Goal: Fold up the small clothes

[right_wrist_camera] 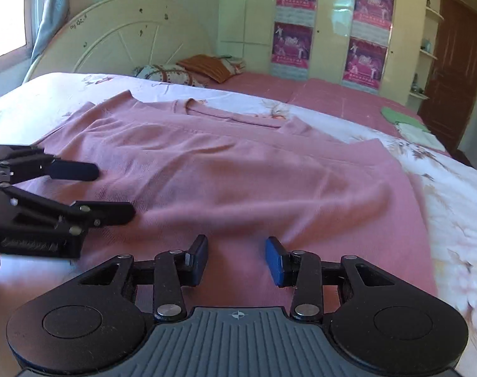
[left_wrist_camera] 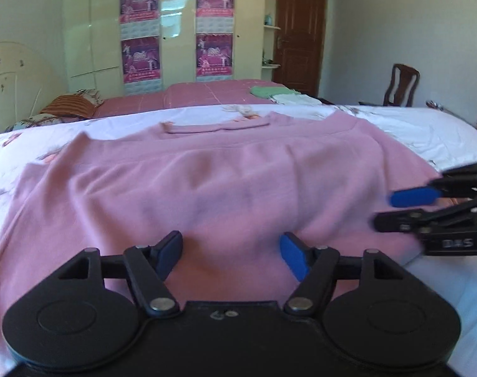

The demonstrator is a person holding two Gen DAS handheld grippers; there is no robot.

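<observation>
A pink shirt (left_wrist_camera: 225, 182) lies spread on the white flowered bed sheet (left_wrist_camera: 427, 128), collar at the far side, with a fold line across its upper part. It also shows in the right wrist view (right_wrist_camera: 238, 169). My left gripper (left_wrist_camera: 231, 253) is open and empty, low over the shirt's near hem. My right gripper (right_wrist_camera: 235, 259) is open and empty over the near hem further right. Each gripper shows in the other's view: the right one (left_wrist_camera: 392, 210) at the shirt's right edge, the left one (right_wrist_camera: 112, 191) at the left.
Folded green and white clothes (left_wrist_camera: 279, 94) lie on the pink bedspread (left_wrist_camera: 207, 94) beyond. Pillows (right_wrist_camera: 188, 70) sit by the cream headboard (right_wrist_camera: 119, 40). A wardrobe with posters (left_wrist_camera: 175, 28), a brown door (left_wrist_camera: 299, 28) and a wooden chair (left_wrist_camera: 402, 84) stand behind.
</observation>
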